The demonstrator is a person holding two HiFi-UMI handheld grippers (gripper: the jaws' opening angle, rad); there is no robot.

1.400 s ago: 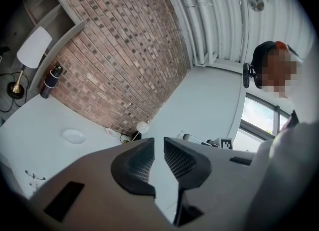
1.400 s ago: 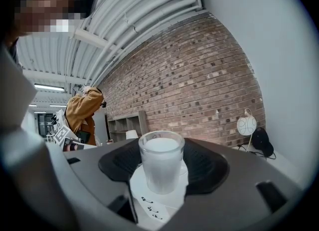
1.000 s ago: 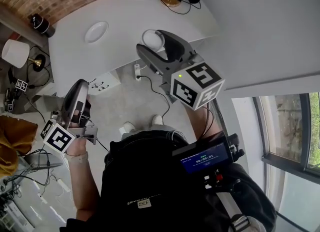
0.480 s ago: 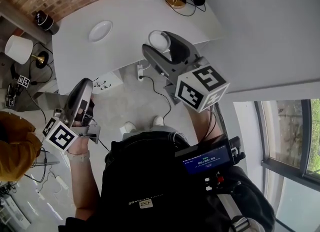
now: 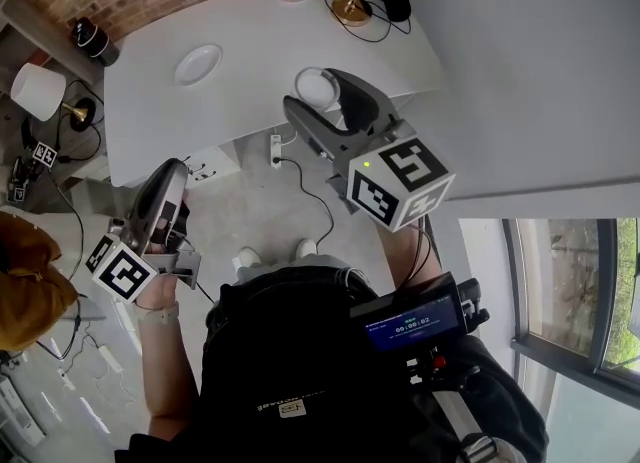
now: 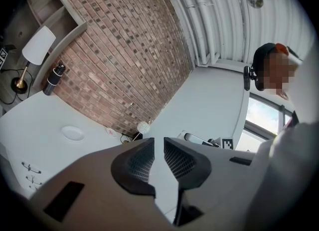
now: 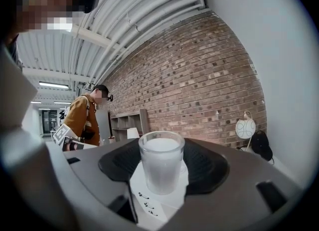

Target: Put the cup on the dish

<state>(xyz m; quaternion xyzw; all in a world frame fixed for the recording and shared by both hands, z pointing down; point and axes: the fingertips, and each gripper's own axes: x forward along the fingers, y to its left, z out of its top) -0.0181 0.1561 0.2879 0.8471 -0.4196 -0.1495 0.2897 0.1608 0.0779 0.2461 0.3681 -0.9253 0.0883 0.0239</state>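
White table (image 5: 250,51) against a brick wall, grey floor below. Right gripper (image 5: 322,101): jaws closed on either side of a frosted cup (image 7: 161,165), held upright at the table's near edge; whether its base is clear of the tabletop cannot be told. Left gripper (image 6: 159,150): held low beside the body, off the table, jaws nearly together with a thin gap, nothing between them. Dish (image 5: 197,64): white, empty, on the table well apart from the cup, to its left. Step in hand, as judged: cup gripped, carry not yet done. Next move calls for taking the cup leftward over the dish, keeping it upright, lowering it onto the middle, then opening the jaws.
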